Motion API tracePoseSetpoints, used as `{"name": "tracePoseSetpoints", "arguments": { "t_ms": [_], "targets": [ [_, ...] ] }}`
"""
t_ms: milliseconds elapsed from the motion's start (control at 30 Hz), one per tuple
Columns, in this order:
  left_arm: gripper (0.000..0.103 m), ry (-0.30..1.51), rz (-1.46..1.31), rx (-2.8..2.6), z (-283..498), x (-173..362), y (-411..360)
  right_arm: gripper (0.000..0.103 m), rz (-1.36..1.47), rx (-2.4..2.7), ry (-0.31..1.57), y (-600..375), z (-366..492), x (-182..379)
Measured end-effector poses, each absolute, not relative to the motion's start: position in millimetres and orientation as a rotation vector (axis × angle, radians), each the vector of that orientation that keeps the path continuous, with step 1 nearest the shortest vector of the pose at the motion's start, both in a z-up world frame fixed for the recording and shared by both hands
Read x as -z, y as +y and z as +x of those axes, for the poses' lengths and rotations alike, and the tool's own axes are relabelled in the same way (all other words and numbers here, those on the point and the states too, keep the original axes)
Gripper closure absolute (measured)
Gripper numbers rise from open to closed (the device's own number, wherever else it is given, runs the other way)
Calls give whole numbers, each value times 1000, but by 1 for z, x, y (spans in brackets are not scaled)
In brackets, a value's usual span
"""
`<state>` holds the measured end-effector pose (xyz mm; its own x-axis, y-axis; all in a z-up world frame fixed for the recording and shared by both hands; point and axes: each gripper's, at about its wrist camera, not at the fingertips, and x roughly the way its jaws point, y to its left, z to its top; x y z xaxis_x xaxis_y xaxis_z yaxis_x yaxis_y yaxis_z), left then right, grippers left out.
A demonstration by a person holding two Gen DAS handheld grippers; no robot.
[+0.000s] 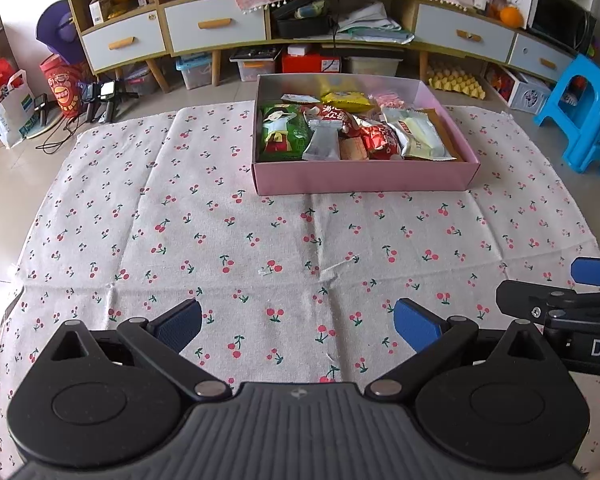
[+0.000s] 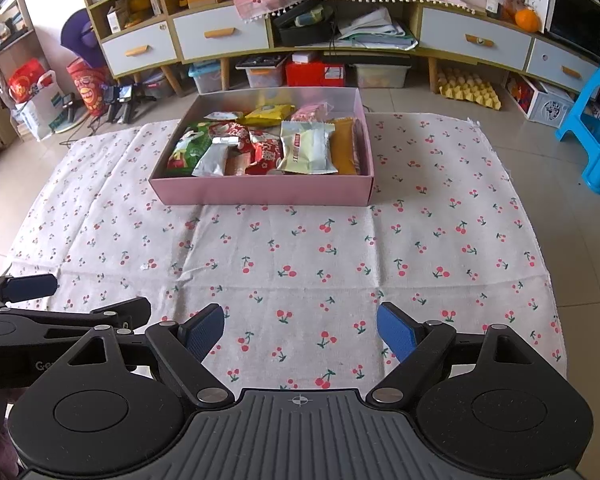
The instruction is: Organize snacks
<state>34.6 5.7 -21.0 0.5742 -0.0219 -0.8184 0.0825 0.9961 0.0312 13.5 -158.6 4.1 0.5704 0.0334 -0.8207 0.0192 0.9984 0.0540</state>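
A shallow pink box (image 1: pixel 360 178) (image 2: pixel 260 192) stands on the far half of the cherry-print cloth (image 1: pixel 260 240) (image 2: pixel 300 248). Several snack packets lie inside it: a green packet (image 1: pixel 282 133) (image 2: pixel 188 148) at the left, a silver one (image 1: pixel 324 142) (image 2: pixel 214 158), red ones (image 1: pixel 378 140) (image 2: pixel 264 150), a pale cream one (image 1: pixel 418 138) (image 2: pixel 304 148) and a yellow one (image 1: pixel 346 100) (image 2: pixel 270 114) at the back. My left gripper (image 1: pixel 298 326) hovers open over the near cloth, nothing between its blue pads. My right gripper (image 2: pixel 300 332) is likewise open and empty, close beside the left one.
Behind the cloth runs a low cabinet with white drawers (image 1: pixel 216 24) (image 2: pixel 220 34), storage bins (image 1: pixel 256 66) beneath it and a yellow egg tray (image 2: pixel 470 90). A blue plastic stool (image 1: pixel 584 116) (image 2: pixel 596 128) stands at the right. Bags and cables (image 1: pixel 60 120) lie at the left.
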Motion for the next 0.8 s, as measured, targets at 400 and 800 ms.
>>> {"name": "tracePoseSetpoints", "arguments": {
  "t_ms": [400,800],
  "targets": [
    [1,964,70,56,35,22,5,17,59,-9,964,-158,14,-4],
    [1,964,75,59,34,23,5,17,60,-8,963,-158,14,-4]
  ]
}}
